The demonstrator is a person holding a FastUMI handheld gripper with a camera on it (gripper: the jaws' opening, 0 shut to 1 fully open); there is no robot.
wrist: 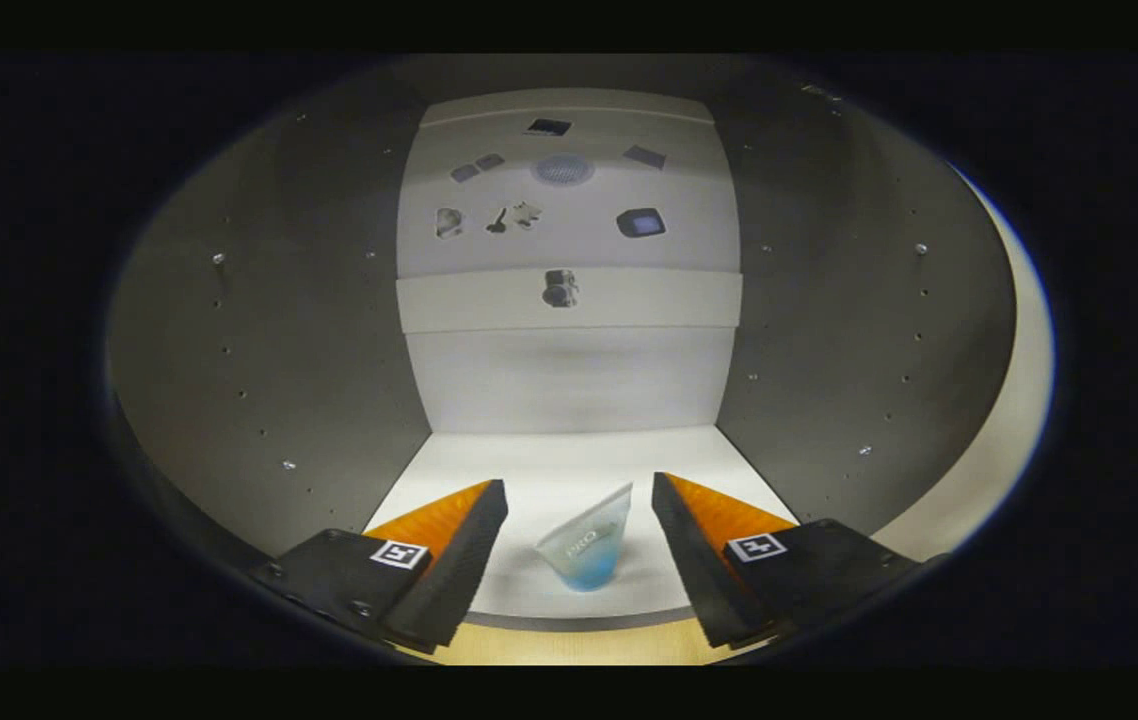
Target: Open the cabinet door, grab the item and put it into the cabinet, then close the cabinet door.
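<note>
I look into the open cabinet (569, 380), with its side walls on both sides and a pale back wall. A small tube-like item (589, 545), clear at the flat end and blue at the lower end, lies on the cabinet's white floor (569, 460) near the front edge. My gripper (579, 500) is open, its fingers spread on either side of the item without touching it. The item sits free between the fingers.
The left inner wall (279, 330) and the right inner wall (829, 330) carry rows of small shelf holes. A ledge (649, 300) crosses the back wall. A wooden surface (569, 645) shows below the cabinet's front edge.
</note>
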